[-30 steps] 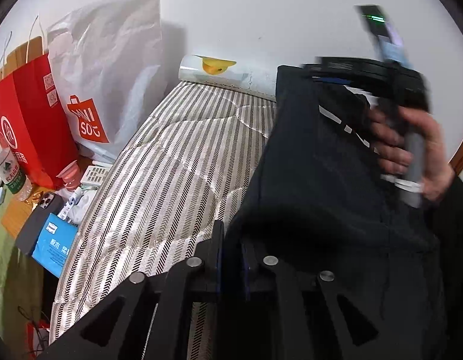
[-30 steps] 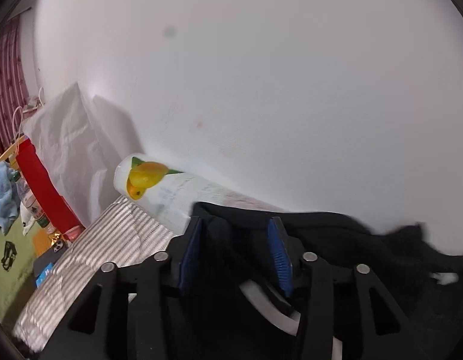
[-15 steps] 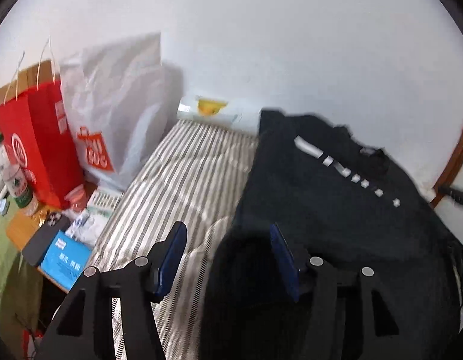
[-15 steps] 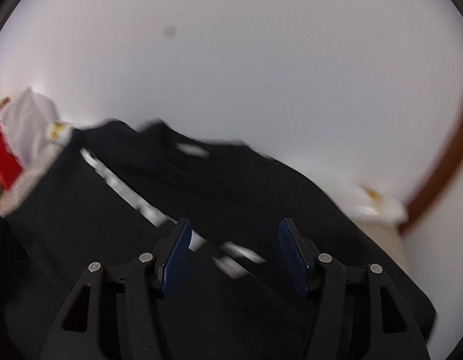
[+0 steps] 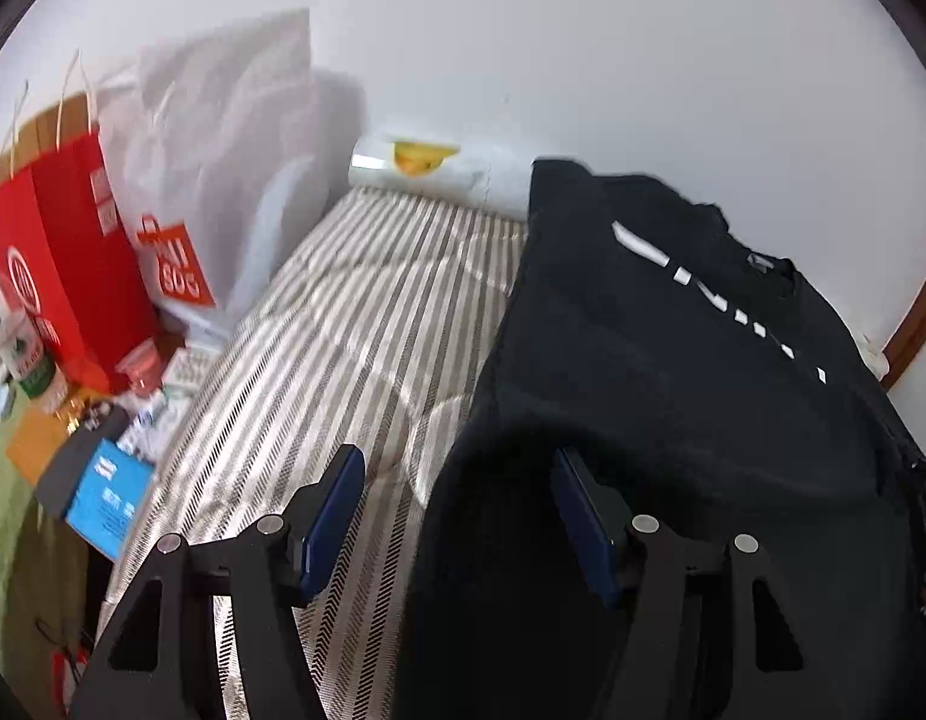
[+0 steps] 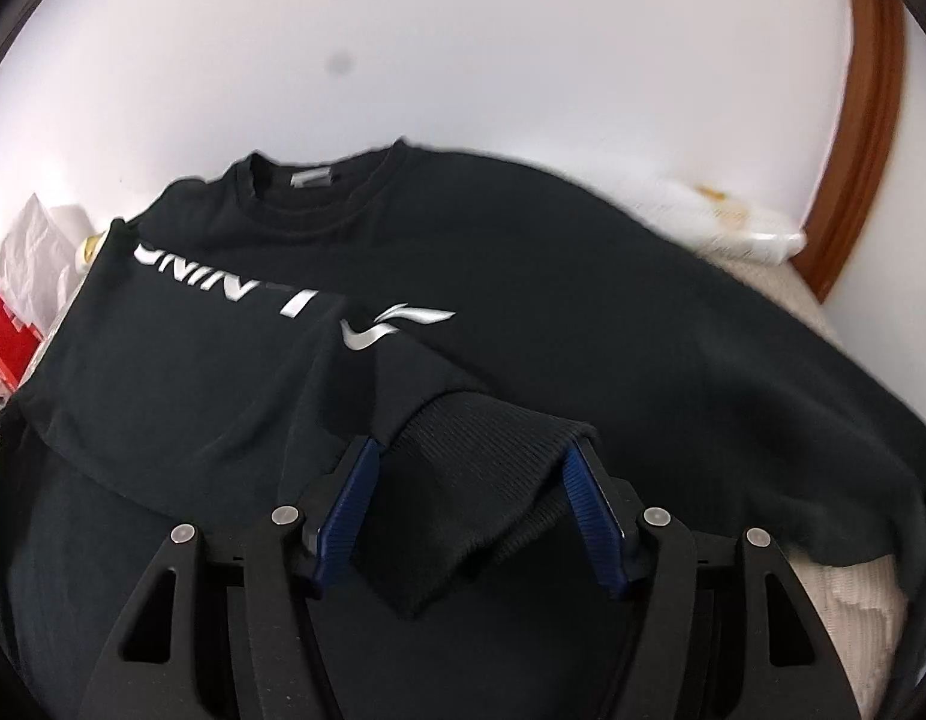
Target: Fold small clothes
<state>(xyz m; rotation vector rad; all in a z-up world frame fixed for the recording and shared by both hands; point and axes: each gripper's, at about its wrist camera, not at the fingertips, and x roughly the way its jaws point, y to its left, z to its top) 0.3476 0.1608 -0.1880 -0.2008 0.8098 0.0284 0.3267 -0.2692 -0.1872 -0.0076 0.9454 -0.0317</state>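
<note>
A: Where's the black long-sleeved sweatshirt with white lettering (image 6: 523, 324)?

B: Spread flat on the striped quilted mattress (image 5: 343, 324), collar at the far side by the white wall (image 5: 583, 60).

A: And the 2 grippers?

B: The left gripper (image 5: 457, 516) has its jaws spread, the sweatshirt's near edge bulging between them. The right gripper (image 6: 469, 504) is also spread wide, with a ribbed cuff (image 6: 481, 462) draped loosely between its blue pads (image 6: 343, 510).

A: Anything at the left?

B: A red paper bag (image 5: 55, 264) beside a white shopping bag (image 5: 223, 180).

Both wrist views close above bed, facing wall, sharing sweatshirt (image 5: 673, 360) (image 6: 523, 276).
</note>
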